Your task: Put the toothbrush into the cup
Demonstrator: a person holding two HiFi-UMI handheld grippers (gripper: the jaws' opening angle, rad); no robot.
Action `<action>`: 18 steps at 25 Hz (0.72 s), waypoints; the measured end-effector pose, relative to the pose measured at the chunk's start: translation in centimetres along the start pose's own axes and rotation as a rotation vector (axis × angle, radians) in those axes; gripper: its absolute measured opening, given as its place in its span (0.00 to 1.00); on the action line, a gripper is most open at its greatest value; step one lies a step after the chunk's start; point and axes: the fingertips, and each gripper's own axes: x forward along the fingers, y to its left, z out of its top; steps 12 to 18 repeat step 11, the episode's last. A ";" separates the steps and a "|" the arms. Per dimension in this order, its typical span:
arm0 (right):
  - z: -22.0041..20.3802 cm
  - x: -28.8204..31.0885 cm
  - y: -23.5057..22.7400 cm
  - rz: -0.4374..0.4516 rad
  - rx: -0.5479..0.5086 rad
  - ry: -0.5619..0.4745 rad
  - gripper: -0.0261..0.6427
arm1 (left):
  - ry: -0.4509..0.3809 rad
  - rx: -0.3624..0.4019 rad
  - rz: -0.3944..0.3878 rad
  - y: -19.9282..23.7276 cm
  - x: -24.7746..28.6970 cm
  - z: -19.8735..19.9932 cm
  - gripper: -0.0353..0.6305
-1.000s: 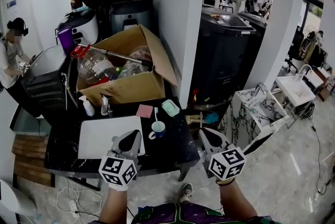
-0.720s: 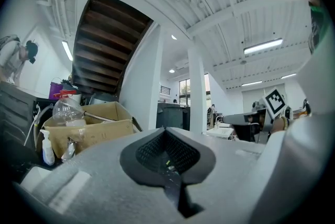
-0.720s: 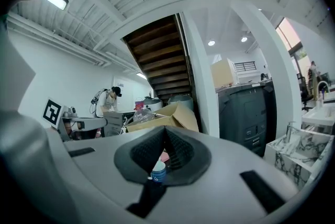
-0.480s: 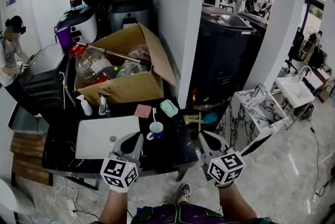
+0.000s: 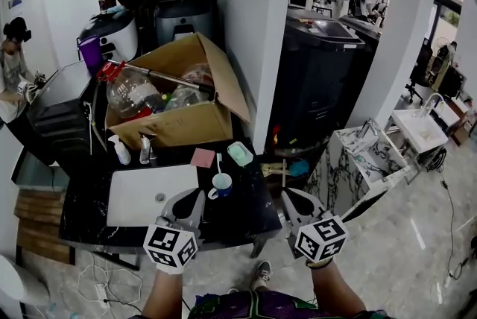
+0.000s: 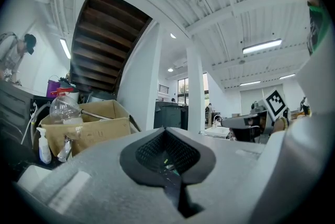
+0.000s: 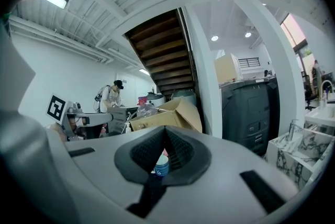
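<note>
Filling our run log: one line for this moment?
left gripper: shut, empty | right gripper: shut, empty | white toothbrush: in blue-and-white cup on black table

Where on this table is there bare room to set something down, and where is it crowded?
The white board is nearly bare. The black tabletop right of the cup is also free. Crowded: the back edge below the cardboard box, with spray bottles, pink pad and green dish.
</note>
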 end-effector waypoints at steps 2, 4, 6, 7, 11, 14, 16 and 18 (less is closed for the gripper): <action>0.0 -0.1 0.0 0.004 0.004 0.002 0.04 | -0.001 0.004 0.000 -0.2 0.0 0.2 0.08; -0.1 -0.1 0.0 0.011 0.015 0.007 0.04 | -0.001 0.015 0.003 -0.3 0.1 0.2 0.08; -0.4 -0.2 0.1 0.014 0.023 0.015 0.04 | 0.000 0.025 0.003 -0.4 0.0 0.2 0.08; -0.6 -0.2 0.1 0.015 0.024 0.018 0.04 | 0.001 0.027 0.002 -0.5 0.0 0.1 0.08; -0.8 -0.6 0.2 0.021 0.026 0.019 0.04 | 0.001 0.030 -0.004 -0.9 0.0 0.0 0.08; -0.8 -0.6 0.2 0.021 0.026 0.019 0.04 | 0.001 0.030 -0.004 -0.9 0.0 0.0 0.08; -0.8 -0.6 0.2 0.021 0.026 0.019 0.04 | 0.001 0.030 -0.004 -0.9 0.0 0.0 0.08; -0.8 -0.6 0.2 0.021 0.026 0.019 0.04 | 0.001 0.030 -0.004 -0.9 0.0 0.0 0.08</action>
